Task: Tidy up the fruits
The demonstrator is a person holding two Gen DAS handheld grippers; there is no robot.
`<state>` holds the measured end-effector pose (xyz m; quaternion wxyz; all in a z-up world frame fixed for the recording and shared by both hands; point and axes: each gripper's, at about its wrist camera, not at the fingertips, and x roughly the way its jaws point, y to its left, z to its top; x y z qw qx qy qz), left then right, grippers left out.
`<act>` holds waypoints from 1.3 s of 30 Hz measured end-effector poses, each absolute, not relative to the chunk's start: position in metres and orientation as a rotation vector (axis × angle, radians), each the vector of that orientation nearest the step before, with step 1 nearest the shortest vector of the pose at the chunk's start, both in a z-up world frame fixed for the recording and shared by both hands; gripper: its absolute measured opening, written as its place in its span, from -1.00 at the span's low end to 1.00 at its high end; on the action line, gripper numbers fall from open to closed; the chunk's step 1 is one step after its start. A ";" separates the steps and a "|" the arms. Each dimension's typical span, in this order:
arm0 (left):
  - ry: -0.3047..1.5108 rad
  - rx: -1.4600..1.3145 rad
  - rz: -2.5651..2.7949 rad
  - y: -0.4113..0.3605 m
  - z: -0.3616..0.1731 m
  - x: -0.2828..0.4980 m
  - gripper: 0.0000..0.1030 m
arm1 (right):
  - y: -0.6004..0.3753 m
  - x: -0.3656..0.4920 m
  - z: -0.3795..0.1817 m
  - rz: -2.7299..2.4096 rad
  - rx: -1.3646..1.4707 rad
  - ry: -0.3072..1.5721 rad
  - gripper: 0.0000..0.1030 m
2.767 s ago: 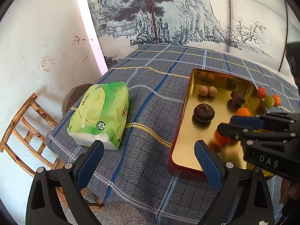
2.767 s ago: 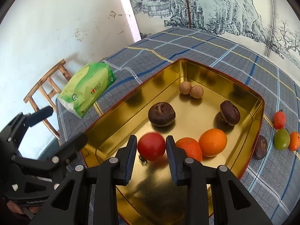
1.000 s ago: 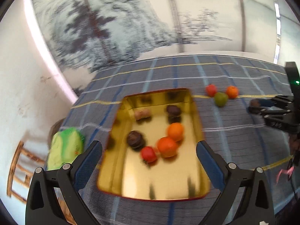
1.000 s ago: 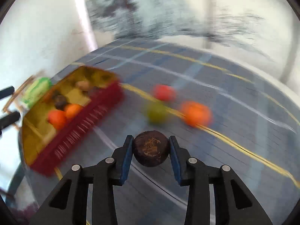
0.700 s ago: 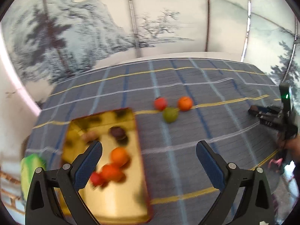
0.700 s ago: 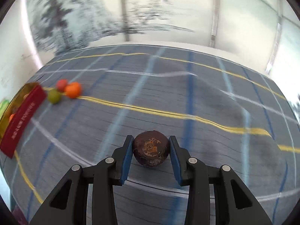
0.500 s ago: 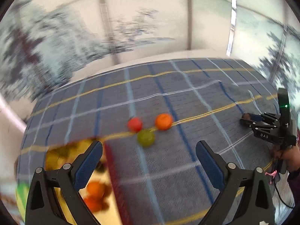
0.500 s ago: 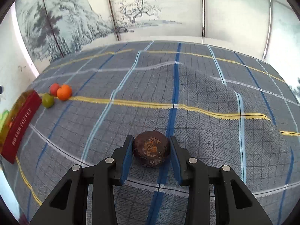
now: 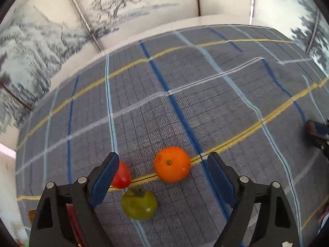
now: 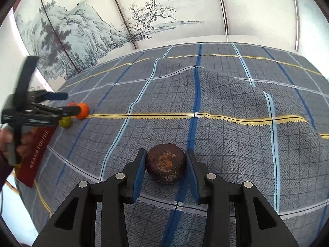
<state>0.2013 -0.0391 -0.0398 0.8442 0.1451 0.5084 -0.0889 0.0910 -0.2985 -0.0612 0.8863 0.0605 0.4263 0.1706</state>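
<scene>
Left view: your left gripper [image 9: 162,165] has wide fingers around the orange [image 9: 172,164]; the tomato [image 9: 121,176] touches one finger [image 9: 105,176] and may roll if nudged.

Right view: your right gripper [image 10: 165,169] holds the brown fruit [image 10: 165,163] low over the tabletop [image 10: 226,94]; the cloth wrinkles, so it may roll after release.

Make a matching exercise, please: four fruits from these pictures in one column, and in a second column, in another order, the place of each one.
Things:
1. orange fruit
2. green fruit
3. red fruit
4. dark brown fruit

Places:
A. partly hidden behind one finger of the left gripper
B. between the fingers of the right gripper
C. on the yellow stripe of the tablecloth, in the left gripper's open gap
D. nearest the left wrist camera, its stem cap upward

Pairs: 1-C, 2-D, 3-A, 4-B
</scene>
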 end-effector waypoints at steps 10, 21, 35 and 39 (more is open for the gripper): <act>1.096 0.103 -0.243 -0.043 -0.038 0.176 -0.36 | -0.298 0.092 -0.063 0.355 0.125 0.890 -0.24; 0.937 0.070 -0.155 -0.054 0.014 0.057 -0.34 | -0.289 0.094 -0.061 0.320 0.062 0.893 -0.24; 0.883 0.064 -0.089 -0.032 0.030 0.003 -0.34 | -0.279 0.092 -0.061 0.278 -0.025 0.893 -0.24; 0.871 0.072 -0.071 -0.028 0.031 -0.005 -0.33 | -0.277 0.092 -0.061 0.269 -0.040 0.893 -0.24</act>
